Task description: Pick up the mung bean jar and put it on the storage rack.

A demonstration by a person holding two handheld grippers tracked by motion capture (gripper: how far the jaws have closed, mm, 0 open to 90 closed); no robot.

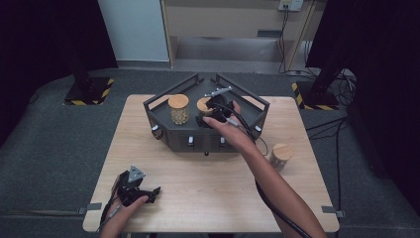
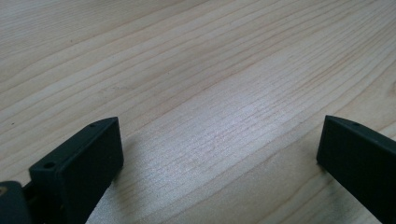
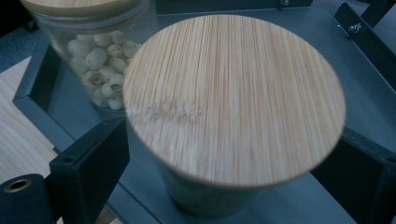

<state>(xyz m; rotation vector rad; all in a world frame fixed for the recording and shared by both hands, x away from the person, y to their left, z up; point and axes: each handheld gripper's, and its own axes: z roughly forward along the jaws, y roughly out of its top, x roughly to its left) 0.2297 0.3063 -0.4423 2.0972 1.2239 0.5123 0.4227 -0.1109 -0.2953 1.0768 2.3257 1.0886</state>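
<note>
The right gripper (image 1: 210, 113) is sitting around a jar (image 3: 233, 112) on the tray (image 1: 163, 124), jaws letting go. The left gripper (image 1: 133, 188) is resting wide apart on the table (image 2: 196, 70).

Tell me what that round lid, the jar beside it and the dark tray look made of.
The lid looks like unfinished bamboo: fine, straight pale grain. The jar beside it seems clear glass, since the pale round pieces inside show through. The tray looks like matte dark grey metal, perhaps painted, with bolted rails.
</note>
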